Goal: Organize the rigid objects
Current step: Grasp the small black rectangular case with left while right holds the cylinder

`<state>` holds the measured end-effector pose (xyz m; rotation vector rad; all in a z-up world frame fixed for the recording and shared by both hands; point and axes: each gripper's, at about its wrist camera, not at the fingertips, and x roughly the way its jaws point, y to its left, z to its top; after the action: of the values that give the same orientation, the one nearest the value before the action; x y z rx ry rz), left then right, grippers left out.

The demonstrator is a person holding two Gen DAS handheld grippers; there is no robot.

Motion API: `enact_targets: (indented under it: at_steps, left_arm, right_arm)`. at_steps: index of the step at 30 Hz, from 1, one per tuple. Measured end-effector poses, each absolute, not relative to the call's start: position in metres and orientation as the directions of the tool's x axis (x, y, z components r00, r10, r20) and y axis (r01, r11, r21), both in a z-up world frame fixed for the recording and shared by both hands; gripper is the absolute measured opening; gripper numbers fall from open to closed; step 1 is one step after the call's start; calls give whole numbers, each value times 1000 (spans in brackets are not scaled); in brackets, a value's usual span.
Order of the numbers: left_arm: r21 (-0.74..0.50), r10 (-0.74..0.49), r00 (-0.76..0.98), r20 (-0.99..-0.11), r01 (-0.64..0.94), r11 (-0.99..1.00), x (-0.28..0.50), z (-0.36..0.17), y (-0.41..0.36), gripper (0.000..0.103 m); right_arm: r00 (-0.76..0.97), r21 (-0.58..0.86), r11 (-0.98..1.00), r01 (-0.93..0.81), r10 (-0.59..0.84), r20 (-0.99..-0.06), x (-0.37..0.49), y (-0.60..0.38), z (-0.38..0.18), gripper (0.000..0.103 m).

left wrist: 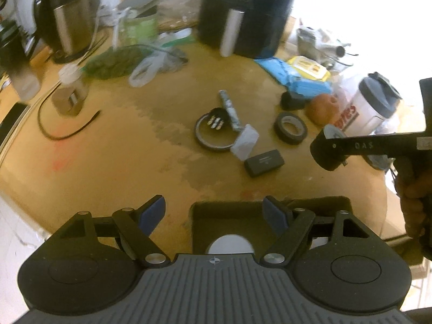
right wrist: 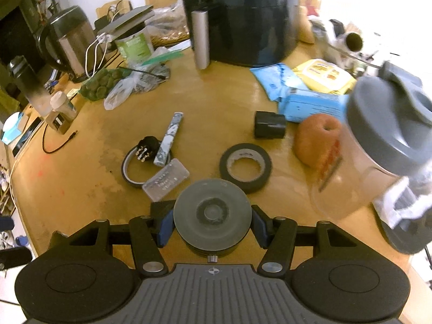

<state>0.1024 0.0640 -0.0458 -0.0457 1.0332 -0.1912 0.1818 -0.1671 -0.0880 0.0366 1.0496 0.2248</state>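
My right gripper (right wrist: 212,222) is shut on a round grey disc-topped object (right wrist: 212,213) and holds it above the table; it also shows in the left wrist view (left wrist: 330,145) at the right. My left gripper (left wrist: 214,213) is open and empty above an open cardboard box (left wrist: 199,226) with a white round thing inside (left wrist: 230,244). On the table lie a black tape roll (right wrist: 245,166), a thin ring (right wrist: 129,174) with a small black part (right wrist: 147,145), a patterned stick (right wrist: 168,140), a clear case (right wrist: 166,179), a black cylinder (right wrist: 270,125) and a black block (left wrist: 264,162).
A black air fryer (right wrist: 240,13) stands at the back, a steel kettle (right wrist: 71,40) at back left. A shaker bottle (right wrist: 378,140) and an apple (right wrist: 316,141) are at the right. Blue packs (right wrist: 310,106), a yellow wipes pack (right wrist: 322,75), bags and cables crowd the back.
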Motion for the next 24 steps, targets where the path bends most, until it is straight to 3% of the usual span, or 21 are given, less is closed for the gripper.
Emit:
enact_targets:
  at_steps: [18,24]
  left_arm:
    - [-64,-274,450,-850,427,902,150,-65,-3,78]
    - [-42,-282,399,-872,514,857,169,-87,-26,67]
  right_arm:
    - [524,168,985,-28,158,-837,118,-215,-69,61]
    - [530,181,983,20,143,-836,103,-227,-67,61]
